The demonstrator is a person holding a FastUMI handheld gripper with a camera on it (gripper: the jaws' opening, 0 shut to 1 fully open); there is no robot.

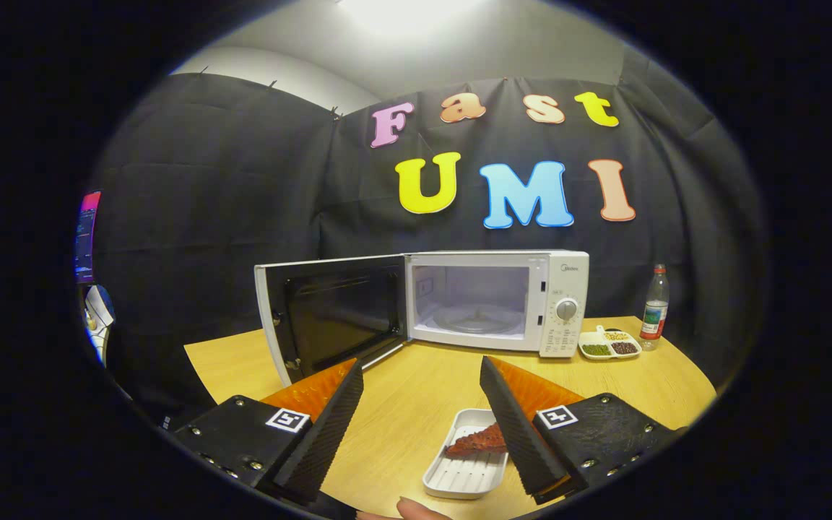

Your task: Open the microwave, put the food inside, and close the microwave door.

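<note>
A white microwave (524, 300) stands at the back of the wooden table (416, 393), beyond my fingers. Its door (333, 314) is swung wide open to the left, and the cavity with its glass turntable (475, 319) holds nothing. A small white ribbed tray (465, 462) with a reddish-brown piece of food (477, 442) lies on the table low between my fingers, close against the right one. My gripper (422, 375) is open, fingers wide apart, hovering above the tray and touching nothing.
To the right of the microwave sit a white divided dish (609, 345) of beans and grains and a plastic bottle (654, 303). A fingertip (416, 510) shows below the tray. Lit screens (88, 238) stand far to the left past the table's edge.
</note>
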